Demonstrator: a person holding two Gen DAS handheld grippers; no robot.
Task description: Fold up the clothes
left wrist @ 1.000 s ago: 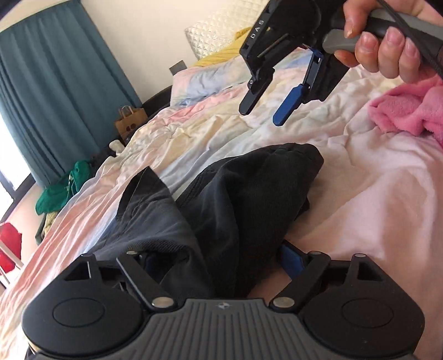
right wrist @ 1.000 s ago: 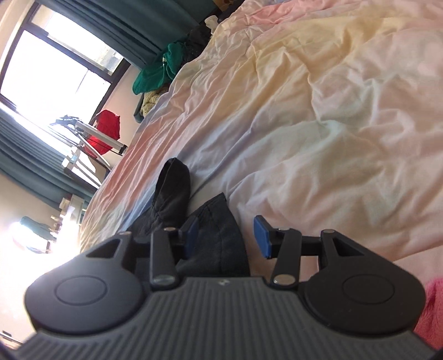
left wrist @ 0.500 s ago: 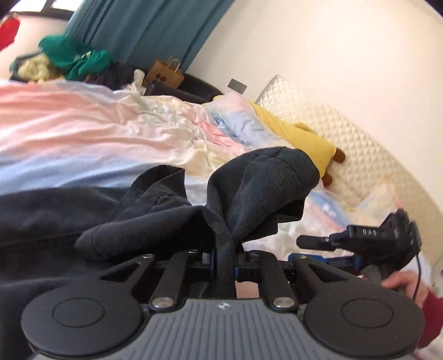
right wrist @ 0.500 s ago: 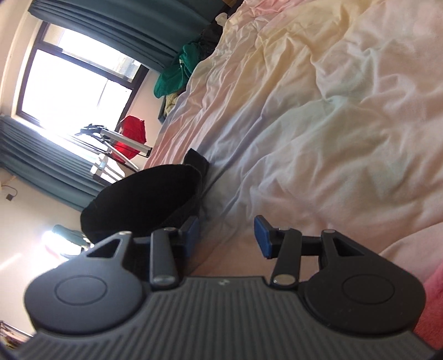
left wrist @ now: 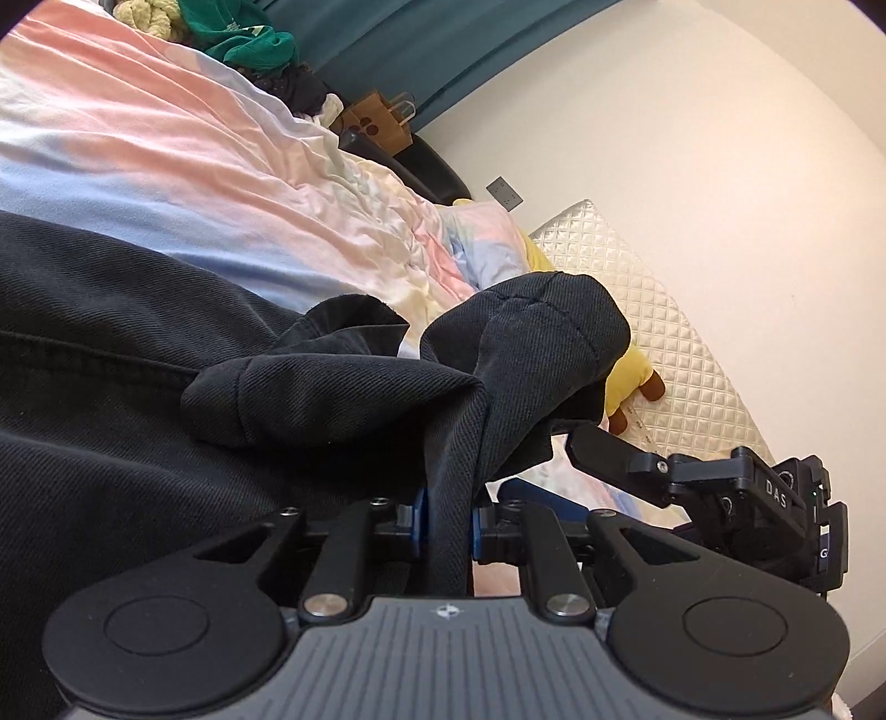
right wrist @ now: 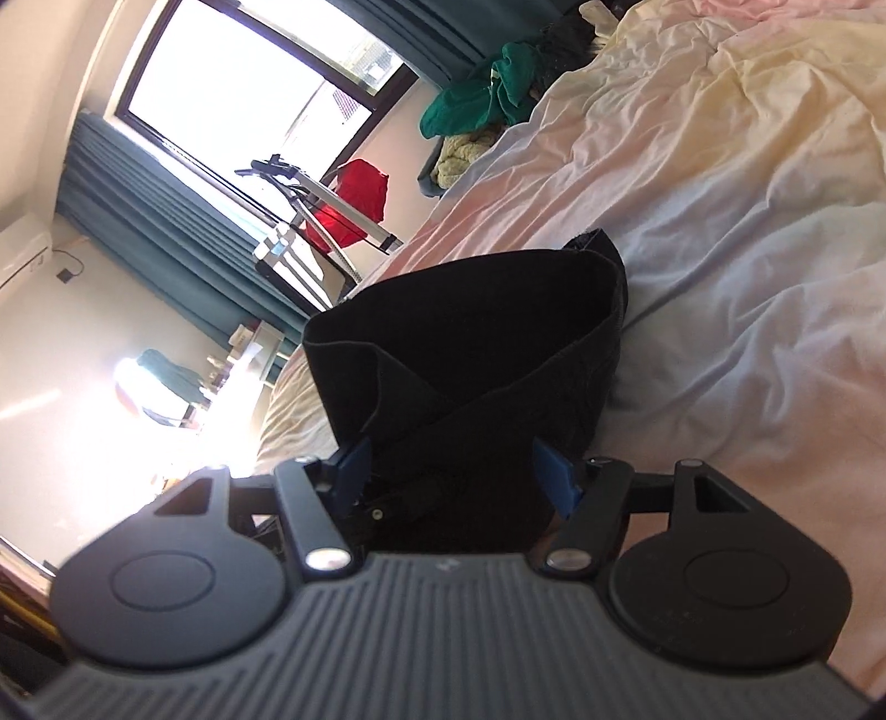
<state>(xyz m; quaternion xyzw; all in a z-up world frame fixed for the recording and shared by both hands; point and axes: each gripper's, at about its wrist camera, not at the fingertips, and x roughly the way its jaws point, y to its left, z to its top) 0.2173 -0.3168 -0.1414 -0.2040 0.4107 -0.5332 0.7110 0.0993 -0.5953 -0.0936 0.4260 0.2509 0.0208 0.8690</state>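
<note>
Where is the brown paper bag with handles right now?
In the left wrist view, the brown paper bag stands at the top centre, beyond the far edge of the pastel bedspread, against the teal curtain.

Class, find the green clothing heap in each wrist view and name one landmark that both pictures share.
Left wrist view: the green clothing heap lies at the top edge, left of centre, beyond the bedspread.
Right wrist view: it sits near the top, right of centre, below the window.
Shared landmark: the teal curtain.
</note>
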